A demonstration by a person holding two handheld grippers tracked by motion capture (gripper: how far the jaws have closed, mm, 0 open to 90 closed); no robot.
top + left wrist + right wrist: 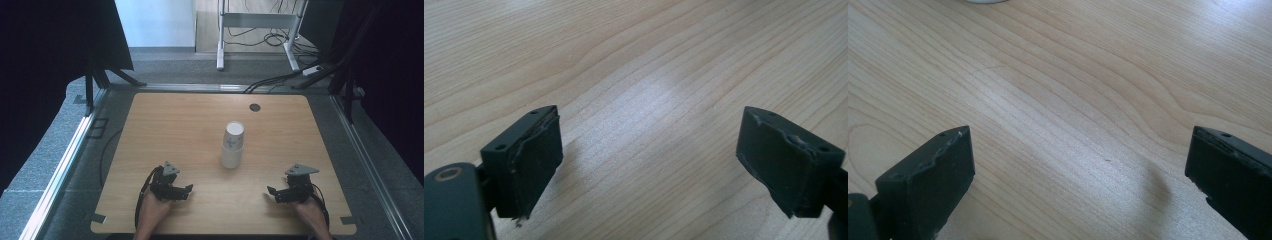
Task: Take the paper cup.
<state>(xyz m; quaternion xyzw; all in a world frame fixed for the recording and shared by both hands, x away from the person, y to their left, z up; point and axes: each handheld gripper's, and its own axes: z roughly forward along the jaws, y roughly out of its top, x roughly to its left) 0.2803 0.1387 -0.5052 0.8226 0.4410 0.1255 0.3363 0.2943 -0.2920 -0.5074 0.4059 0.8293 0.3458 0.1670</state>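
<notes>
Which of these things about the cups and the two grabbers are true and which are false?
1. The paper cups are stacked into one upright pile on the wooden table. True.
2. The left gripper is squeezing the cups. False: its jaws stand apart with nothing but bare tabletop between them.
3. The right gripper is open. True: its jaws stand wide apart over the wood.
4. The cups stand at the table's near edge, behind the hands. False: they stand near the middle, beyond both grippers.
5. A small dark round spot sits near the table's far edge. True.
</notes>
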